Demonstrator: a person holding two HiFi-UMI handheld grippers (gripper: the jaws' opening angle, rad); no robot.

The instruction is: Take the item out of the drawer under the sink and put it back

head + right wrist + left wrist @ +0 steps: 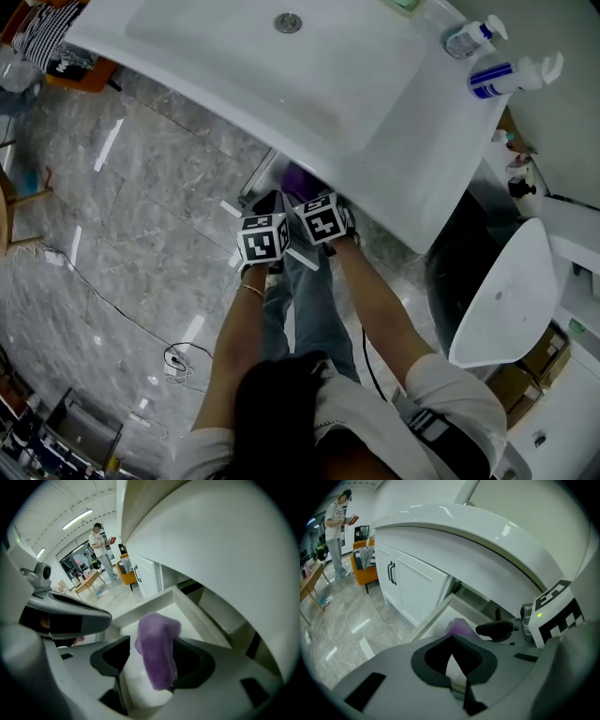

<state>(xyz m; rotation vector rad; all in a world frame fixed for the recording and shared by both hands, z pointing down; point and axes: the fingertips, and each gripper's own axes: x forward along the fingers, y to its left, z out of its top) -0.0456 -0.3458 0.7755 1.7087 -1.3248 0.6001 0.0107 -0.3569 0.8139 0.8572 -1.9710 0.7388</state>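
Apparently mid put-back, the right gripper (151, 641) has its fingers spread around the fuzzy purple cloth (158, 623) over the open white drawer (190, 603), while the left gripper (451, 638) is closed and empty; next, withdraw upward.

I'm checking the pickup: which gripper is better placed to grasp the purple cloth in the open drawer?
Right, probably. The purple cloth stands between the open jaws of the right gripper, over the drawer. The left gripper has its jaw tips together, with the cloth beyond them.
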